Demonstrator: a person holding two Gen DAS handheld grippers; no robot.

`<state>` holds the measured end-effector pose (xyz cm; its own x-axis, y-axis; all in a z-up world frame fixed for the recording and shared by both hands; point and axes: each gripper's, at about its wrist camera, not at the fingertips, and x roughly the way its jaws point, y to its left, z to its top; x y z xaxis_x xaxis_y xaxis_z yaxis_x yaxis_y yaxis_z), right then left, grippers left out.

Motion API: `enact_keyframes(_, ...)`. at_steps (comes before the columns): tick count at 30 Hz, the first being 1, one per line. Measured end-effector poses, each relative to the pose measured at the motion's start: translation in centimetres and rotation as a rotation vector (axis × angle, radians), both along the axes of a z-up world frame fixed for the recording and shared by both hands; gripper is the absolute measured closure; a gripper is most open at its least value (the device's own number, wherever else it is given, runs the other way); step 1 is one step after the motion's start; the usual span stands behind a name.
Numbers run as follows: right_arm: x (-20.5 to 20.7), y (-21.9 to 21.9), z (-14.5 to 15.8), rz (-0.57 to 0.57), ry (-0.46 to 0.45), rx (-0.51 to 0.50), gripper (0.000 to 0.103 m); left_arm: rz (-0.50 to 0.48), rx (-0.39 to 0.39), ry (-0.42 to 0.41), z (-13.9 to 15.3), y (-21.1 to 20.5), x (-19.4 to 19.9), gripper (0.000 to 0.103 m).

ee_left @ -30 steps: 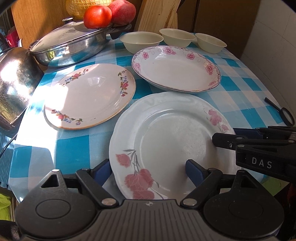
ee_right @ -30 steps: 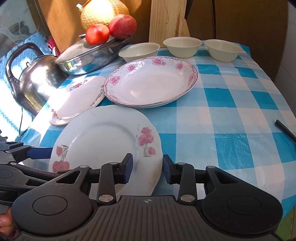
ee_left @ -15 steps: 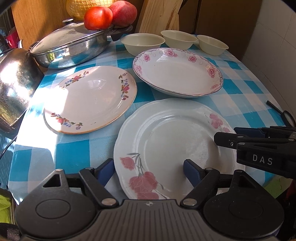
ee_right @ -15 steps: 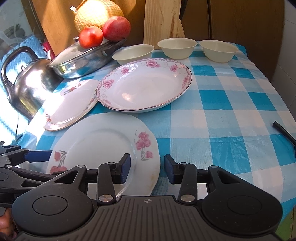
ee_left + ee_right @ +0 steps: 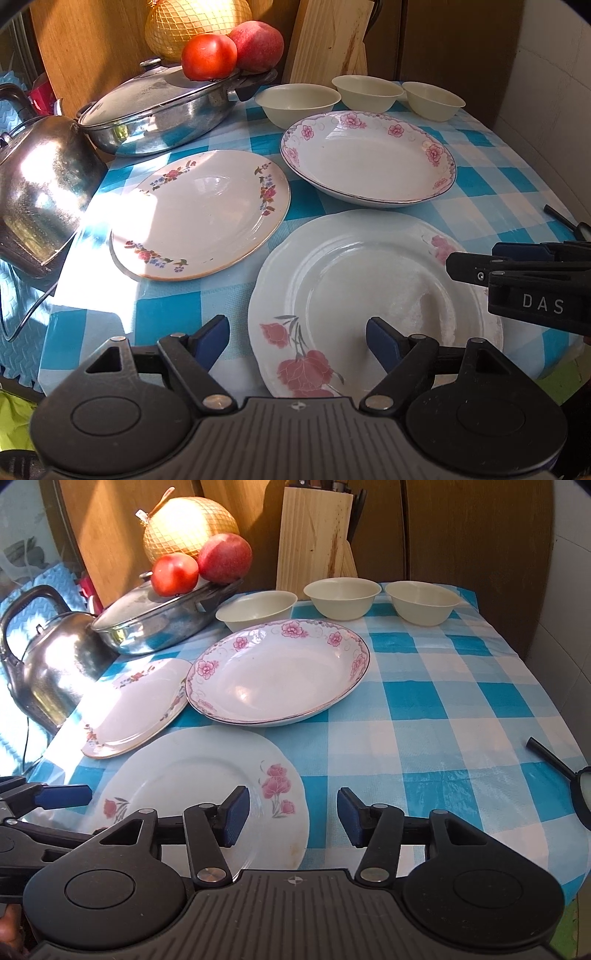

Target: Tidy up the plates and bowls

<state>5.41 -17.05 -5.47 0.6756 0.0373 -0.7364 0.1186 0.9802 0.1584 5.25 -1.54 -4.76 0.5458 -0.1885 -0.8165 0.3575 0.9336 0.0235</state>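
**Both claws spread above the nearest plate**

The left gripper (image 5: pixel 297 341) and right gripper (image 5: pixel 291 818) are held apart, empty, astride opposite edges of the rose plate (image 5: pixel 184 775), seen lying flat. Beyond it are the flat garland plate (image 5: pixel 201 212) and deep pink-flowered dish (image 5: pixel 277 672); farthest, three cream bowls (image 5: pixel 341 598) are ranged crosswise.

Left gripper (image 5: pixel 297 338) holds its jaws wide apart over the near rim of the rose plate (image 5: pixel 369 291), gripping nothing. At 3 o'clock the right gripper (image 5: pixel 480 264) reaches in above that plate's edge. Flower-rimmed plate (image 5: pixel 201 216) lies at 10 o'clock, deep pink-flowered dish (image 5: pixel 367 158) at 12 o'clock, three cream bowls (image 5: pixel 364 94) beyond it on the checked tablecloth (image 5: pixel 491 184).
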Motion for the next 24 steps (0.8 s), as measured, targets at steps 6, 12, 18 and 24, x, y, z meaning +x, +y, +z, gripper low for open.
enact_keyframes(6, 0.1, 0.5, 0.8, -0.004, -0.043, -0.01, 0.042, 0.023, -0.004, -0.014, 0.2, 0.5, 0.3, 0.028)
enact_keyframes(12, 0.8, 2.0, 1.1, 0.045, -0.074, -0.005, 0.042, 0.057, -0.013, -0.007, 0.1, 1.5, 1.1, 0.028)
enact_keyframes(18, 1.6, 3.6, 1.3, 0.094, -0.077, 0.002, 0.042, 0.076, -0.017, -0.008, 0.1, 2.1, 1.2, 0.028)
enact_keyframes(24, 2.2, 4.7, 1.3, 0.119, -0.078, 0.01, 0.04, 0.091, -0.024, -0.008, 0.1, 2.6, 1.4, 0.027)
